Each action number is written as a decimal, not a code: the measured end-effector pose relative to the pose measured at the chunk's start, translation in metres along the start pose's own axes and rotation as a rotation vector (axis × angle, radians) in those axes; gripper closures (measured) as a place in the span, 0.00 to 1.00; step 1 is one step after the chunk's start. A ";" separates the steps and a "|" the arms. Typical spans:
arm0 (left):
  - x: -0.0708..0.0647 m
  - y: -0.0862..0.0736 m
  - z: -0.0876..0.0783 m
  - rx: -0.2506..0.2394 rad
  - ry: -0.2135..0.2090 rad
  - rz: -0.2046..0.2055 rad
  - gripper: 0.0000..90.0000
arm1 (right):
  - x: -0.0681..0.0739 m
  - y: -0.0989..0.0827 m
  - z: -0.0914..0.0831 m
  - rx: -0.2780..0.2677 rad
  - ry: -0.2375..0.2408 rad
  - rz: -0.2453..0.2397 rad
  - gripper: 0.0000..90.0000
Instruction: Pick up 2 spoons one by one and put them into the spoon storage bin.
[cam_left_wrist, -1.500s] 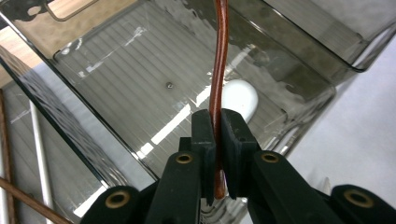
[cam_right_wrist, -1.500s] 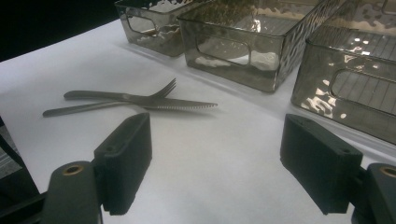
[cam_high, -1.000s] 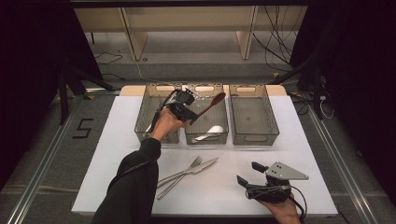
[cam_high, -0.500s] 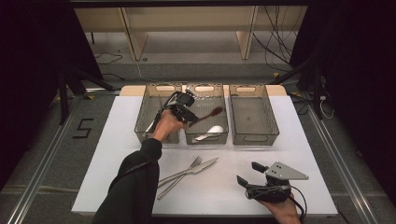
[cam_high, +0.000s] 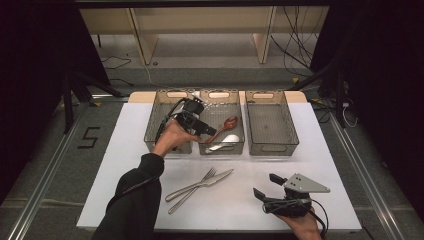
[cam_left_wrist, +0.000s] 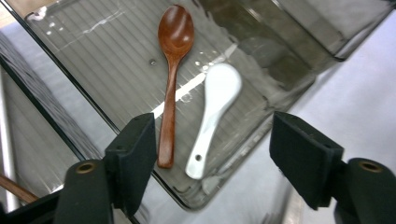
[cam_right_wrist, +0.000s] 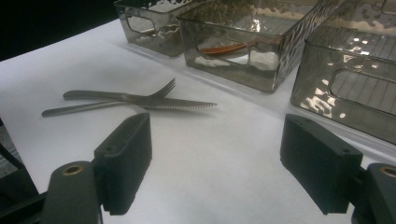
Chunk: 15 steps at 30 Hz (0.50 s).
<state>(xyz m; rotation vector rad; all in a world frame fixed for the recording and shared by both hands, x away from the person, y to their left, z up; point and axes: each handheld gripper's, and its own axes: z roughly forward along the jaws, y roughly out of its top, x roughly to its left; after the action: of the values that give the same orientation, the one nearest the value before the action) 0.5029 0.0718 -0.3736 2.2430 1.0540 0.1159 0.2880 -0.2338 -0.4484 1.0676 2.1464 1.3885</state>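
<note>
Middle bin (cam_left_wrist: 93, 60): wooden spoon (cam_left_wrist: 172, 70) lying beyond just-opened left jaws, untouched.

My left gripper (cam_high: 207, 131) sits over the middle bin (cam_high: 221, 98), its jaws just opened and empty. A wooden spoon (cam_high: 224, 127) lies inside beside a white spoon (cam_high: 224, 141). A fork (cam_high: 191, 189) and knife (cam_high: 201, 184) lie crossed near my right gripper (cam_high: 266, 186).

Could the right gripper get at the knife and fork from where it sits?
Probably yes: the right gripper has open jaws, and bare white table lies between it and the crossed knife and fork.
</note>
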 end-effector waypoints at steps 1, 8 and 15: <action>-0.001 -0.002 -0.002 -0.005 0.004 0.000 0.32 | 0.000 0.000 0.000 0.001 0.000 -0.001 0.29; -0.006 -0.017 -0.014 -0.023 0.006 0.007 0.27 | 0.000 0.000 0.000 -0.001 -0.001 -0.007 0.29; -0.008 -0.027 -0.018 -0.041 0.005 0.005 0.26 | 0.001 0.000 0.000 0.003 0.000 0.000 0.29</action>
<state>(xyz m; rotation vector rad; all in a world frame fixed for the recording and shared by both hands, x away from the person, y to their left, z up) 0.4739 0.0882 -0.3739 2.2097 1.0391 0.1447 0.2876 -0.2333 -0.4478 1.0689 2.1485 1.3858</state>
